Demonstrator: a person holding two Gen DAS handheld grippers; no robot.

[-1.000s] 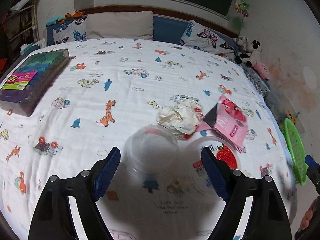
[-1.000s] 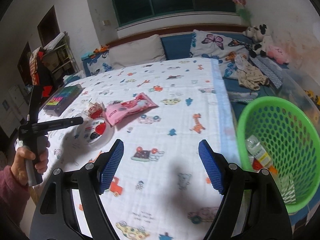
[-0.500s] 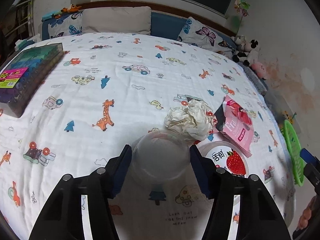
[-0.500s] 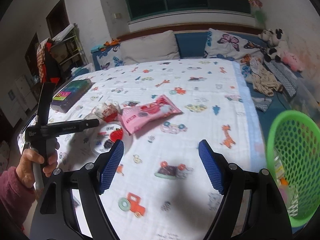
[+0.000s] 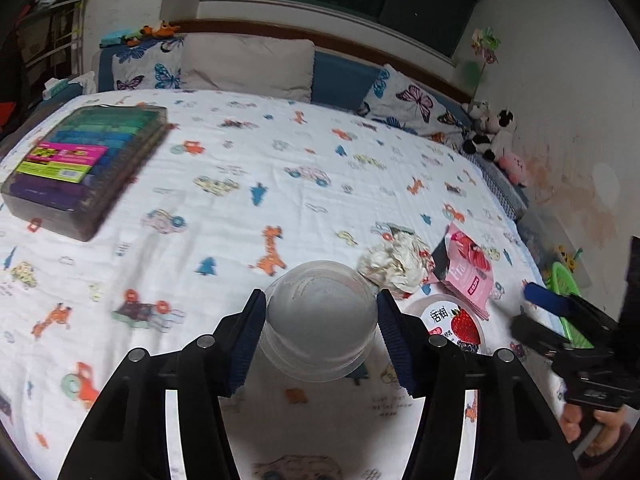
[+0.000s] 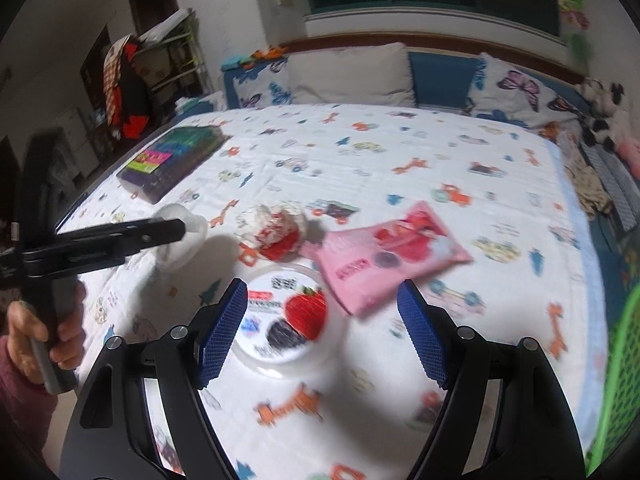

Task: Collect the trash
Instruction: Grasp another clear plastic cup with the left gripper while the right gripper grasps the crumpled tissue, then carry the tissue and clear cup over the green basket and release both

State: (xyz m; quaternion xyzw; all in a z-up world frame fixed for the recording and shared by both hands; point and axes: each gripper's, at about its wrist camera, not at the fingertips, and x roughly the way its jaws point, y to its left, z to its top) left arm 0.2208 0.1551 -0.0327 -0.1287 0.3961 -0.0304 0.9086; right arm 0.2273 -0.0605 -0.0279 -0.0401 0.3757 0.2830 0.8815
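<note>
My left gripper point(image 5: 320, 328) is shut on a clear plastic cup point(image 5: 320, 320), held over the bed; the cup also shows in the right wrist view point(image 6: 180, 240) in the left gripper point(image 6: 176, 230). A crumpled tissue wad point(image 5: 394, 266), a round strawberry yogurt lid point(image 5: 454, 322) and a pink snack wrapper point(image 5: 468, 270) lie on the patterned bedsheet point(image 5: 240, 200). My right gripper point(image 6: 322, 330) is open, hovering above the lid point(image 6: 286, 320) with the wrapper point(image 6: 392, 254) just beyond; it also shows in the left wrist view point(image 5: 552, 312).
A green mesh basket point(image 6: 620, 380) stands beside the bed at the right edge. A dark box of coloured items point(image 5: 86, 160) lies at the bed's far left. Pillows point(image 5: 248, 66) and plush toys point(image 5: 496, 140) line the head and wall side.
My left gripper closed on the clear cup and lifted it. My right gripper swung left from the basket toward the lid and wrapper, staying open.
</note>
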